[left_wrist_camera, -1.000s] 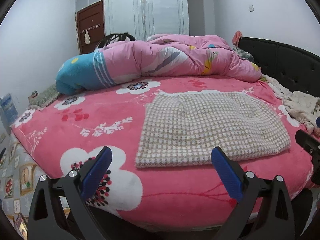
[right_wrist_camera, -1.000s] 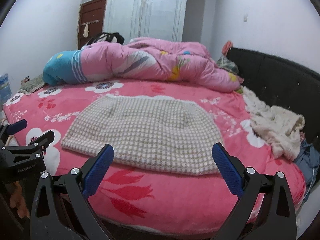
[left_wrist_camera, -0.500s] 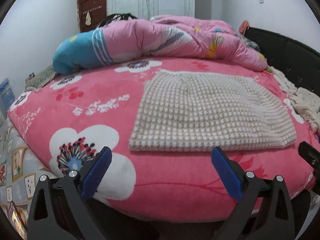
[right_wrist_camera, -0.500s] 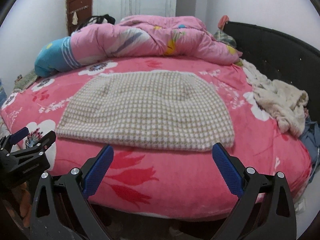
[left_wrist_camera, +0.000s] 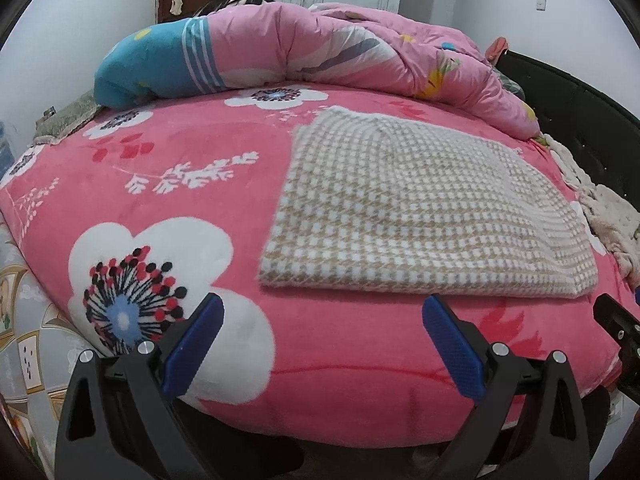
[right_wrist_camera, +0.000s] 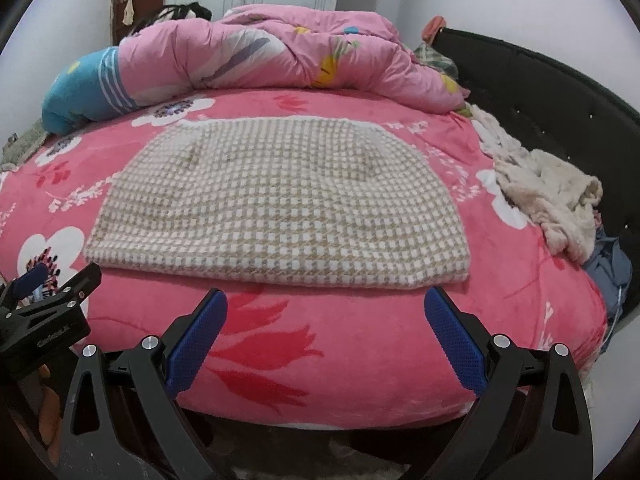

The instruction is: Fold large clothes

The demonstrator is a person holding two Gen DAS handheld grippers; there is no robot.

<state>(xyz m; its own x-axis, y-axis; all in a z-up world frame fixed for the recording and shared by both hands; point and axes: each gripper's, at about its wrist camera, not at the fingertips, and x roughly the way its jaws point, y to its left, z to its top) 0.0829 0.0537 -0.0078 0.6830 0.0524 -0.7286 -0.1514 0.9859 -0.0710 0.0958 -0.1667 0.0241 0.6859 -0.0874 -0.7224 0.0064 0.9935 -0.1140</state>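
Note:
A beige and white houndstooth garment (left_wrist_camera: 420, 208) lies flat on the pink flowered bed cover (left_wrist_camera: 180, 152), its near hem towards the bed's front edge. It also shows in the right wrist view (right_wrist_camera: 280, 196). My left gripper (left_wrist_camera: 322, 320) is open and empty, just short of the hem near its left corner. My right gripper (right_wrist_camera: 324, 316) is open and empty, in front of the hem's middle and right part. The left gripper also appears at the left edge of the right wrist view (right_wrist_camera: 44, 300).
A rolled pink and blue quilt (right_wrist_camera: 240, 56) lies across the back of the bed. A cream fleece garment (right_wrist_camera: 548, 196) and a blue-grey cloth (right_wrist_camera: 608, 264) lie at the right by the black headboard (right_wrist_camera: 560, 112). A door and wardrobe stand behind.
Both grippers have moved forward and lower towards the near hem of the garment, which looks larger now. Both stay open. The garment has not moved.

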